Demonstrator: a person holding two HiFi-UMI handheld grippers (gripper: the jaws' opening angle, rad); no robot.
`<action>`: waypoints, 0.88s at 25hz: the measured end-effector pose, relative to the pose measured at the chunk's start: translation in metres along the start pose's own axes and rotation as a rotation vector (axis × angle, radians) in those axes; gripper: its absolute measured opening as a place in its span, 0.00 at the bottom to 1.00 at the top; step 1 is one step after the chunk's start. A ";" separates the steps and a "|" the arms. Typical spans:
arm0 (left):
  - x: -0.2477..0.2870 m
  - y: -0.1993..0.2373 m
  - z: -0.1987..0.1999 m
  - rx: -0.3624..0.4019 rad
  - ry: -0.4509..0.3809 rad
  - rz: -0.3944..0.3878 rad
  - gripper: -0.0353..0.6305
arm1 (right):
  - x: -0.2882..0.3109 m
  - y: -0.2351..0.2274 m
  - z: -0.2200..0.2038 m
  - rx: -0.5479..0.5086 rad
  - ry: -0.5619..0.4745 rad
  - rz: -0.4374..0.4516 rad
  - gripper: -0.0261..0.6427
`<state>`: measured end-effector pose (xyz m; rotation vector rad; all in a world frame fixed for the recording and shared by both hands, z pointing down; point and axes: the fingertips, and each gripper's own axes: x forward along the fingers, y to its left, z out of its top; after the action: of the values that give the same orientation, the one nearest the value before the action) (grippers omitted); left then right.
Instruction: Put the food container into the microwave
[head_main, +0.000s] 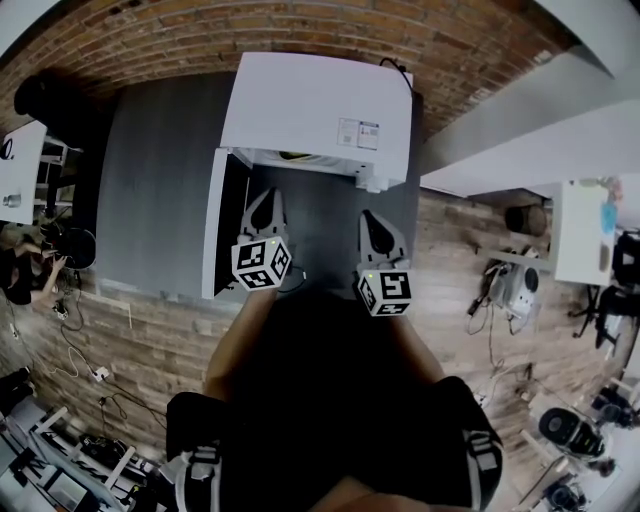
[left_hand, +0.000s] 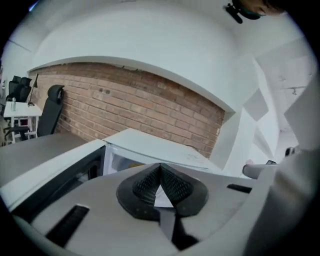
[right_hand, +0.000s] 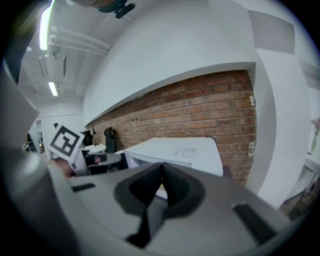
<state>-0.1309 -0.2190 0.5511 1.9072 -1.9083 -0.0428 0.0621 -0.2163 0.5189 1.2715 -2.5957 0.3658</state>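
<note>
A white microwave (head_main: 315, 110) stands on a grey table (head_main: 160, 180) with its door (head_main: 222, 220) swung open to the left. Something yellowish (head_main: 295, 155) shows just inside the cavity; I cannot tell what it is. My left gripper (head_main: 266, 197) hangs in front of the opening, next to the door, shut with nothing between its pads. My right gripper (head_main: 372, 218) is beside it to the right, also shut and empty. The left gripper view has the closed pads (left_hand: 150, 185) below the microwave (left_hand: 155, 147). The right gripper view shows closed pads (right_hand: 172, 187) before the microwave (right_hand: 180, 152).
A brick wall (head_main: 300, 30) runs behind the table. A black chair (head_main: 50, 100) and a white desk (head_main: 20, 170) stand at the left. Cables and equipment lie on the brick-patterned floor (head_main: 150, 340) around the person. A white counter (head_main: 580, 230) is at the right.
</note>
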 end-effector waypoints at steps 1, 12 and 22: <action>-0.009 -0.007 0.008 0.014 -0.017 -0.015 0.11 | -0.001 0.001 0.000 -0.002 -0.002 -0.001 0.09; -0.087 -0.069 0.045 0.207 -0.128 -0.125 0.11 | -0.013 0.008 -0.003 0.021 0.000 -0.011 0.09; -0.087 -0.094 0.035 0.242 -0.124 -0.183 0.11 | -0.020 0.010 -0.012 0.018 0.016 -0.001 0.09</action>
<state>-0.0572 -0.1503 0.4643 2.2857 -1.8838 0.0162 0.0667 -0.1917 0.5230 1.2707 -2.5844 0.3984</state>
